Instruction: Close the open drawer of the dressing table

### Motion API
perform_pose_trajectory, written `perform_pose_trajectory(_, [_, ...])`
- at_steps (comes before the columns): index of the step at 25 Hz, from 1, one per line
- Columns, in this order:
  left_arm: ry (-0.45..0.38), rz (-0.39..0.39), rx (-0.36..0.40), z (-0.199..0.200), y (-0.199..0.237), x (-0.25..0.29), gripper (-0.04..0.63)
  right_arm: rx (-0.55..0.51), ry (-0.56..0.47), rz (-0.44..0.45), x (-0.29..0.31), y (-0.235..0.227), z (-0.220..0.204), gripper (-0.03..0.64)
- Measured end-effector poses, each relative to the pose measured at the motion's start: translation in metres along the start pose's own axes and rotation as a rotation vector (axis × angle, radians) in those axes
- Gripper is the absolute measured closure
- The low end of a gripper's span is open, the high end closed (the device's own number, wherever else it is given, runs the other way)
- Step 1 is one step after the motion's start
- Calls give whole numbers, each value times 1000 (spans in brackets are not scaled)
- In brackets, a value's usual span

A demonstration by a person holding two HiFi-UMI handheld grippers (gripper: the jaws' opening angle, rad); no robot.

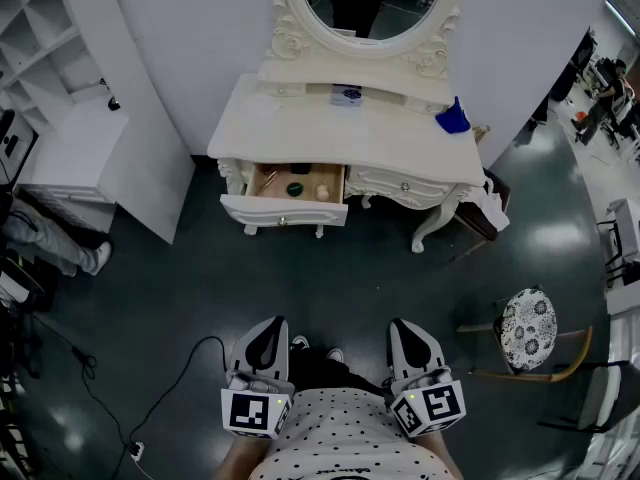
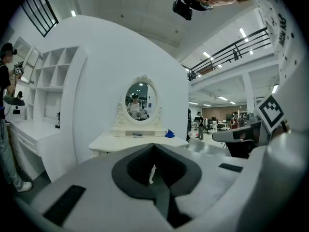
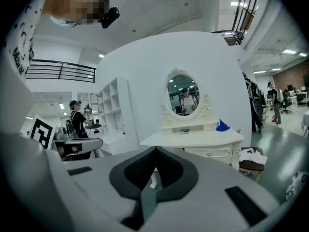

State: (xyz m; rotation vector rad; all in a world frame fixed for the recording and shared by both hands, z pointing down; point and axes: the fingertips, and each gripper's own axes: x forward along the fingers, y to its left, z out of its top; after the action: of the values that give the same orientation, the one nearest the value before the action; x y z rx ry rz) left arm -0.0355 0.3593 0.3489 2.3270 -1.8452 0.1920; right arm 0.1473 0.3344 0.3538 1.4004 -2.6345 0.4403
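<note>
The white dressing table with an oval mirror stands against the wall, far ahead of me. Its left drawer is pulled out, and several small items lie inside. The right drawer is closed. My left gripper and right gripper are close to my body, well short of the table, both shut and holding nothing. The left gripper view shows the table beyond the left gripper. In the right gripper view the table sits behind the right gripper.
A blue object lies on the tabletop's right end. A stool with a patterned seat stands at my right. A low seat with cloth is beside the table. A white shelf unit, a person's legs and a floor cable are at left.
</note>
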Motion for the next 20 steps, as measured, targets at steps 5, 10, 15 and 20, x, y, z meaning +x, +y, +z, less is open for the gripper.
perform_pose_trajectory(5, [-8,-2,-9,1,-4,-6,584,0,-1,2,-6,3,-1,609])
perform_pose_trajectory(10, [-14,-2,-7,3,-7,-9,584,2,-3,2,-11,2,-3,609])
perform_pose_trajectory(15, [-22,6,-4,6,-10,-12,584,-2,-2,8,-14,1,-3,609])
perform_pose_trajectory(20, [-30,16,-3,7,-10,-14,584,13,-16,22,-15,1,-3,609])
